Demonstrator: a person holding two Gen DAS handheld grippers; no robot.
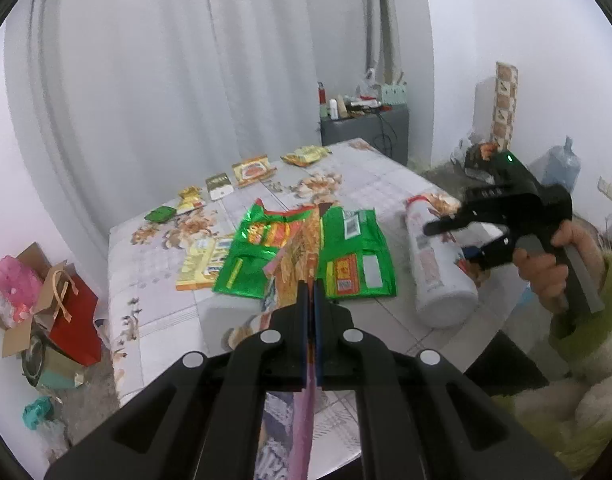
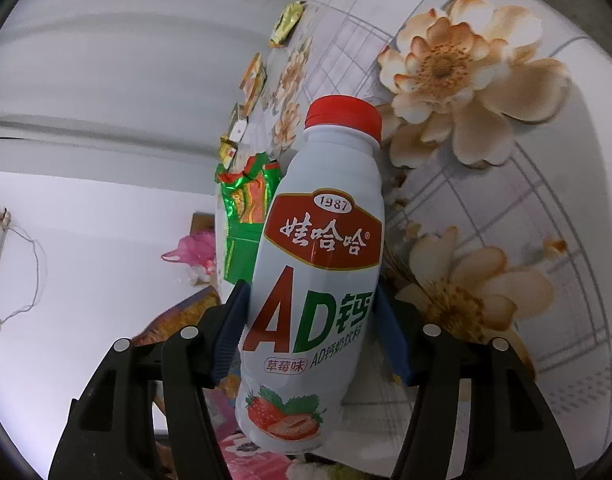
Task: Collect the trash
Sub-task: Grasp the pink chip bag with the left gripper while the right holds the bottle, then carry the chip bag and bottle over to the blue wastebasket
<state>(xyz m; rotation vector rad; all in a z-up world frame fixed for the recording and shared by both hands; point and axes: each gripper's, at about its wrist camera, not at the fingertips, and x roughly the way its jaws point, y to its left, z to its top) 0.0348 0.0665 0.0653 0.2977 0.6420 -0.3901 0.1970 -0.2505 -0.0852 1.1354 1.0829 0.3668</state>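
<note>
My left gripper [image 1: 309, 294] is shut on a pink and orange snack wrapper [image 1: 302, 252], held edge-on above the table. Two green foil wrappers [image 1: 357, 256] and a yellow one [image 1: 204, 260] lie flat beyond it. A white milk-drink bottle [image 1: 437, 272] with a red cap lies on its side at the right. My right gripper [image 1: 451, 242], held by a hand in a green sleeve, straddles it. In the right wrist view the bottle [image 2: 317, 248] fills the gap of the right gripper [image 2: 311, 320], and both blue pads [image 2: 230, 332] touch its sides.
Several small wrappers [image 1: 254, 170] lie along the far edge of the floral tablecloth [image 1: 166, 320], also in the right wrist view [image 2: 288, 22]. A red paper bag [image 1: 74, 320] and boxes sit on the floor at the left. A grey cabinet [image 1: 365, 128] stands behind the table.
</note>
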